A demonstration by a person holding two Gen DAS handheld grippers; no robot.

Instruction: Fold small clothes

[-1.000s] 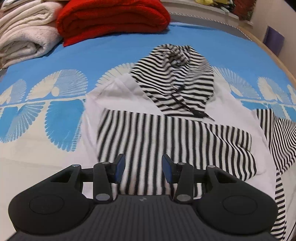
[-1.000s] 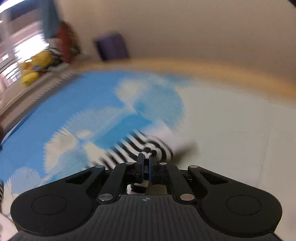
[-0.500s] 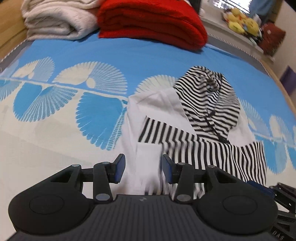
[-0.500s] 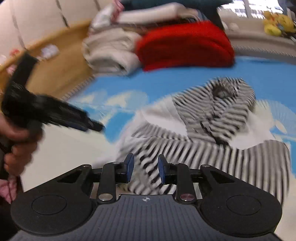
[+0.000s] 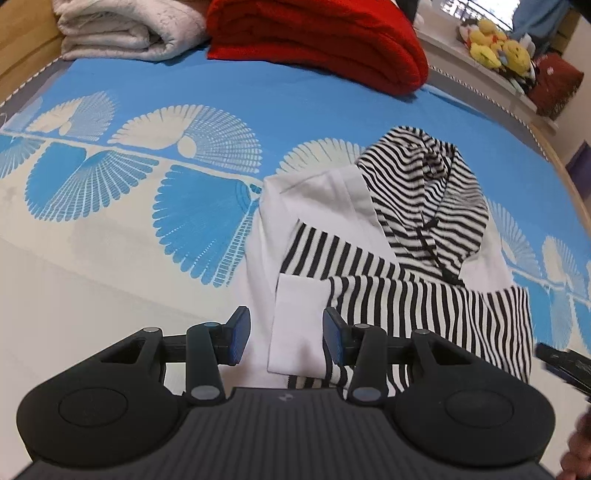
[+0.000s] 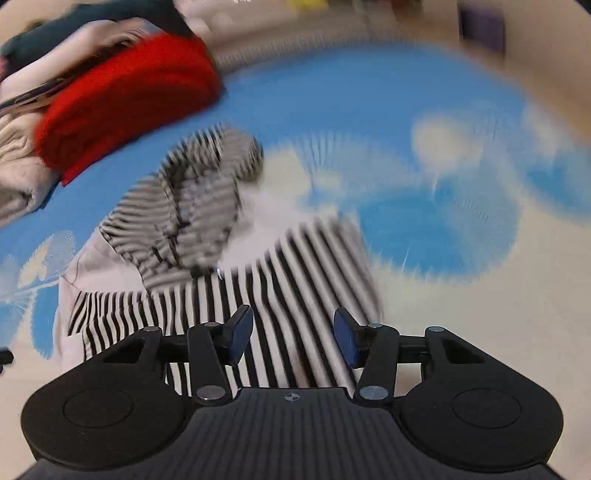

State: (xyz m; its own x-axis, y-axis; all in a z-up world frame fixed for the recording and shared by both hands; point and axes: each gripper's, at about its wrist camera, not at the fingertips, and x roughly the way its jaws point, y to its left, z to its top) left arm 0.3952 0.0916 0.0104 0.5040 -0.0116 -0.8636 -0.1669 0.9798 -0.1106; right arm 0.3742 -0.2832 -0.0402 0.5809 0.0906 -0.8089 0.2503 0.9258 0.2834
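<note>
A small white hoodie (image 5: 369, 258) with a black-and-white striped hood and striped sleeves lies on the blue-and-cream patterned bedspread (image 5: 147, 229). Both sleeves are folded across its front. My left gripper (image 5: 286, 341) is open and empty, just above the hoodie's near left white hem. My right gripper (image 6: 291, 341) is open and empty over the striped sleeve (image 6: 288, 280) on the hoodie's near right side; that view is motion-blurred. The right gripper's tip shows at the right edge of the left wrist view (image 5: 561, 363).
A folded red blanket (image 5: 317, 40) and a folded cream blanket (image 5: 125, 29) lie at the far end of the bed. Yellow plush toys (image 5: 495, 44) sit on a ledge beyond. The bed's wooden edge (image 5: 569, 192) runs along the right.
My right gripper let go of the striped sleeve, opened, and swung over the hoodie's near right side. My left gripper shifted left toward the hoodie's left hem. The right sleeve now lies folded across the front.
</note>
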